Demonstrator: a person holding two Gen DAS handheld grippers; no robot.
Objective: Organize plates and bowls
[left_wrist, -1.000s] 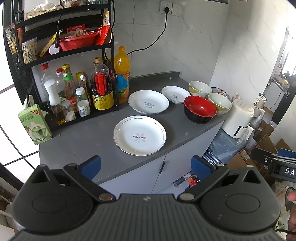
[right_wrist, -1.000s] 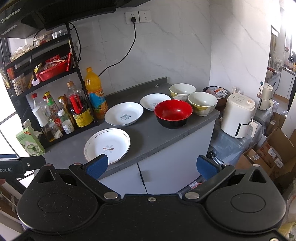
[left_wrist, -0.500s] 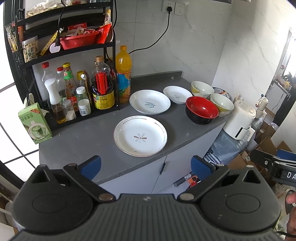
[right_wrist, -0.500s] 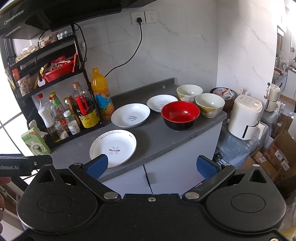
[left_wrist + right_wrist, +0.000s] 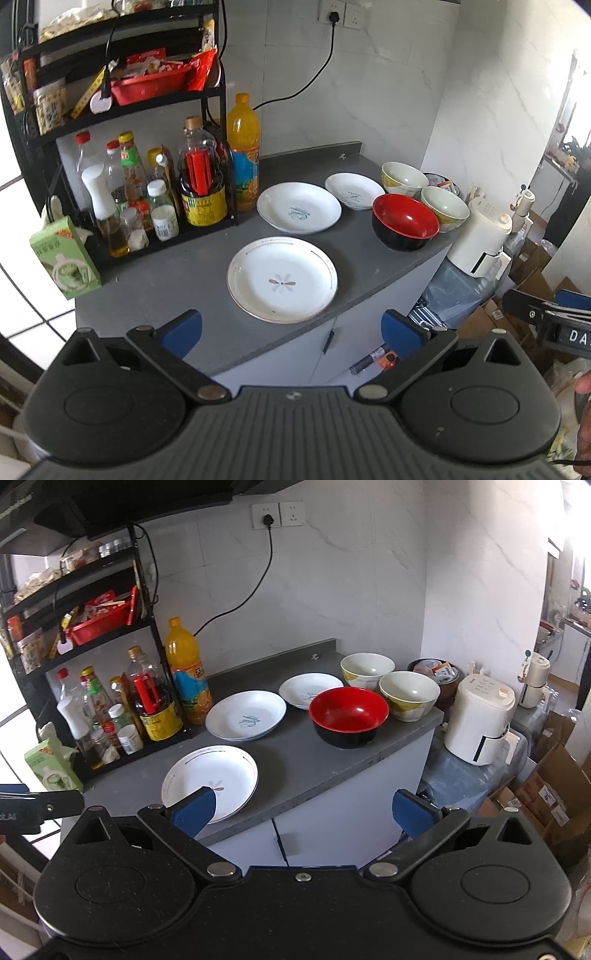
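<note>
While both grippers, left [image 5: 291, 328] and right [image 5: 303, 814], hang spread and empty short of the counter [image 5: 369, 258], aim low at the rim of the near plate [image 5: 282, 278], which lies apart from two plates [image 5: 299, 207] and three bowls [image 5: 404, 221] behind.

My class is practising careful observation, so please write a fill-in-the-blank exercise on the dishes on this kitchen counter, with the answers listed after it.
1. The counter holds ____ plates in all.
2. The bowl nearest the counter's front edge is ____ on the inside.
3. The tall orange drink bottle has a cap coloured ____.
4. Both the left gripper and the right gripper are ____, holding nothing.

Answers: three; red; orange; open
</note>
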